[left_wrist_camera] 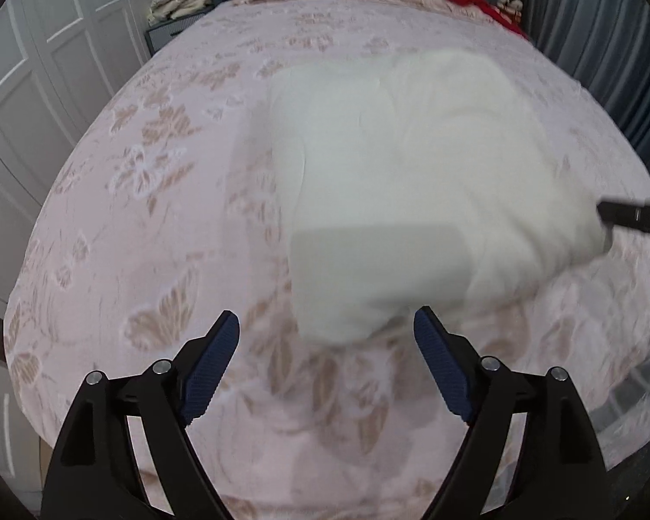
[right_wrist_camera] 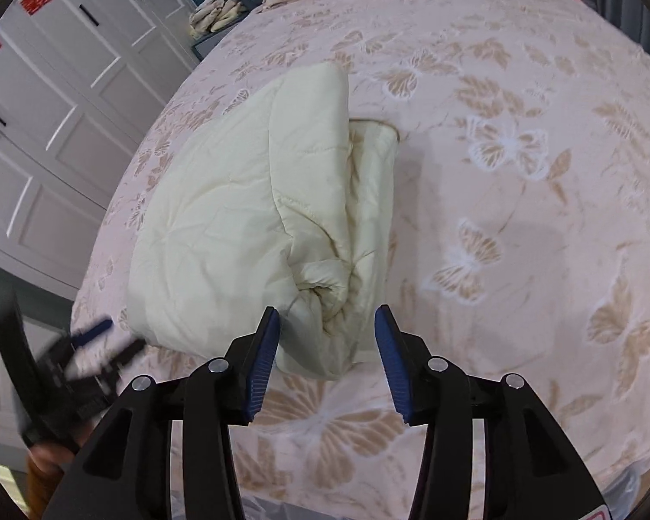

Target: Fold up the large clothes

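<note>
A cream padded garment [right_wrist_camera: 255, 225] lies folded in a thick bundle on the bed [right_wrist_camera: 520, 216], on its pink bedspread patterned with beige butterflies. The right wrist view shows it sharply: quilted seams, one layer doubled over another, and a rolled, bunched corner at the near end, just ahead of the right gripper [right_wrist_camera: 327, 338]. That gripper's blue-padded fingers [right_wrist_camera: 264, 359] stand apart with the bunched corner showing between their tips; they hold nothing that can be seen, and whether the tips touch the cloth is unclear.

The left wrist view shows the same garment [left_wrist_camera: 411, 182] only as a smeared white mass, its folds impossible to read. The left gripper [left_wrist_camera: 327, 333] hovers over the bedspread with its fingers [left_wrist_camera: 212, 372] spread wide and empty, the garment's near edge just beyond and between the tips.

Each view catches the other tool. The right gripper appears at the right edge of the left view as a dark bar against the garment's side, mostly cut off. The left gripper appears in the right view at lower left, blurred, with part of the holding hand [right_wrist_camera: 47, 463] below it.

Only the left view shows a red cloth [left_wrist_camera: 476, 0] fully, by the headboard. Both show a white wardrobe [right_wrist_camera: 65, 86] and a pile of pale folded fabric [right_wrist_camera: 216, 13] on a bedside stand.
</note>
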Demonstrator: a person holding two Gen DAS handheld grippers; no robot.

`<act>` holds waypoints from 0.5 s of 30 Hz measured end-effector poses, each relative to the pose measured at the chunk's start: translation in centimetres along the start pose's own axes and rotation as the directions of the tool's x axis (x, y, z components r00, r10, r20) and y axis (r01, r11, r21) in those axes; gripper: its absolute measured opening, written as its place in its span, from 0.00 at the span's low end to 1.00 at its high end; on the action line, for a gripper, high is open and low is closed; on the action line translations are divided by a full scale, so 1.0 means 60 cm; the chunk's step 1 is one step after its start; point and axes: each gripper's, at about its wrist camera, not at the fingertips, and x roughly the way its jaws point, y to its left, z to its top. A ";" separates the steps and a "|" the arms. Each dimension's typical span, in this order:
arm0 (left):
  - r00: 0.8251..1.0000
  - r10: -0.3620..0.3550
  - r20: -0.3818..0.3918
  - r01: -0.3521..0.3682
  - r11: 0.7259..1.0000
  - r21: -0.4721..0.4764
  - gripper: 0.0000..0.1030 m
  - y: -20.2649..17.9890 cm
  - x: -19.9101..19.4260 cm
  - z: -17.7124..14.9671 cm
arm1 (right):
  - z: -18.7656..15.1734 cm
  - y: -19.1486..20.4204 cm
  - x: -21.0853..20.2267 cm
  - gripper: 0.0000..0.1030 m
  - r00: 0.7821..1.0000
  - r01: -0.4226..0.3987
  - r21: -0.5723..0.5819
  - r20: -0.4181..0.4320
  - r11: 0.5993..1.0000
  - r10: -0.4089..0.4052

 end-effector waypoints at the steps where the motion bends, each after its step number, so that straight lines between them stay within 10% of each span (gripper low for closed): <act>1: 1.000 -0.001 -0.012 0.001 1.000 -0.013 0.78 0.002 0.004 -0.007 | 0.002 0.000 0.008 0.45 1.000 -0.015 0.018 -0.008 1.000 0.015; 6: 0.998 0.001 -0.057 -0.003 0.999 -0.044 0.78 0.007 0.049 -0.014 | 0.010 -0.002 0.061 0.49 0.993 -0.077 0.102 -0.082 0.992 0.086; 7: 0.998 0.017 -0.066 -0.020 0.999 -0.038 0.78 0.005 0.060 -0.012 | 0.009 0.000 0.069 0.33 0.992 -0.079 0.105 -0.091 0.991 0.088; 10: 0.995 0.037 -0.094 -0.044 0.997 -0.065 0.75 0.010 0.084 -0.009 | 0.005 0.020 0.048 0.13 0.998 -0.041 0.043 -0.050 0.998 0.043; 15: 0.997 0.016 -0.081 -0.026 0.992 -0.121 0.75 0.024 0.082 -0.012 | -0.012 0.046 0.001 0.12 0.994 0.111 -0.100 0.030 0.989 -0.108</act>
